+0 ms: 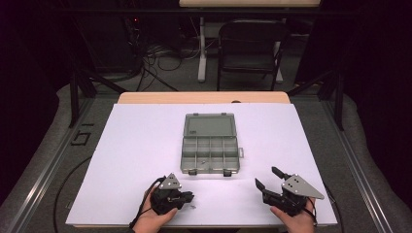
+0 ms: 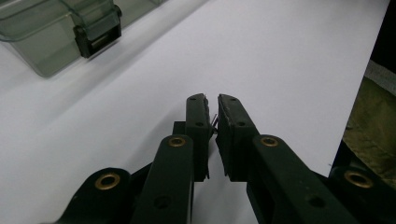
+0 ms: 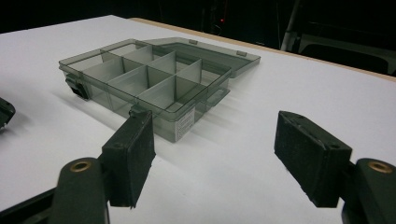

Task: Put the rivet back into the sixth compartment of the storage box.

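My left gripper (image 2: 211,100) pinched on a small metal pin (image 2: 214,121) near the open compartment box (image 1: 211,143), my right gripper (image 3: 215,158) spread wide, empty, facing that box.

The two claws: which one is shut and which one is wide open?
The left claw is shut, pads nearly together with a tiny metal bit pinched between them. The right claw stands wide open, holding nothing.

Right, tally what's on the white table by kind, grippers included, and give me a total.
Grippers: 2, the left gripper and the right gripper
Clear compartment boxes, lid open: 1, the organizer box
Small thin metal parts: 1, the small part pinched in the left gripper
Total: 4
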Motion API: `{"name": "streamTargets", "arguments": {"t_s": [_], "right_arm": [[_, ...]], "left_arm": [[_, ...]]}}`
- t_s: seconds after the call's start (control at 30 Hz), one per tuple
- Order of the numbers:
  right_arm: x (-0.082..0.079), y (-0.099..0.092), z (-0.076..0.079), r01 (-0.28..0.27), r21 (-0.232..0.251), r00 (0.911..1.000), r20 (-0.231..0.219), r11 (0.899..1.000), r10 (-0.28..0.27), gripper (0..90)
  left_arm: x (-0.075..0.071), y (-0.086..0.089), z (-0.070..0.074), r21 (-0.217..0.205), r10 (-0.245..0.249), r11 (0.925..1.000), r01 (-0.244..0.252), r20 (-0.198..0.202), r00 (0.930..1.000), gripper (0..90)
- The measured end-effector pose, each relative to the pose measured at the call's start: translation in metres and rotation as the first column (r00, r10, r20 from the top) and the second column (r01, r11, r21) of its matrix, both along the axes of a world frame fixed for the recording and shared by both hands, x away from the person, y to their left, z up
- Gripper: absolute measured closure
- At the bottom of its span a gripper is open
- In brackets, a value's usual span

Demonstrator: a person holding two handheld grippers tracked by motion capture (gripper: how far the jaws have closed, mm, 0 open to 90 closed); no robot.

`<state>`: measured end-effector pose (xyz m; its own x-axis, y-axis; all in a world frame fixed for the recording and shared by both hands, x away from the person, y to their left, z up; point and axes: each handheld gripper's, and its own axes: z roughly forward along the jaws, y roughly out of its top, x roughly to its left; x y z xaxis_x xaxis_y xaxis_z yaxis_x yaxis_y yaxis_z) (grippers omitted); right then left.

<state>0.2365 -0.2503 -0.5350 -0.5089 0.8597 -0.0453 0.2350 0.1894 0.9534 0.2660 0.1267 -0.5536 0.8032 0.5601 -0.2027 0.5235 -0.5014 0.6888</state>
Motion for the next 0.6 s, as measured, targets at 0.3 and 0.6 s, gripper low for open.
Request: {"name": "streamTargets", "arguments": {"t_s": [0.3, 0.6], "right_arm": [[0.0, 0.0, 0.0, -0.001, -0.002, 1.0, -0.003, 1.0, 0.001, 28.6], [0.0, 0.0, 0.0, -0.002, 0.0, 1.0, 0.0, 1.0, 0.002, 28.6]], "left_arm": [[-0.001, 0.006, 0.009, -0.045, 0.028, 0.9986, -0.027, 0.023, 0.9993, 83.3], [-0.001, 0.011, 0.015, -0.077, 0.049, 0.996, -0.045, 0.052, 0.9974, 83.3]]}}
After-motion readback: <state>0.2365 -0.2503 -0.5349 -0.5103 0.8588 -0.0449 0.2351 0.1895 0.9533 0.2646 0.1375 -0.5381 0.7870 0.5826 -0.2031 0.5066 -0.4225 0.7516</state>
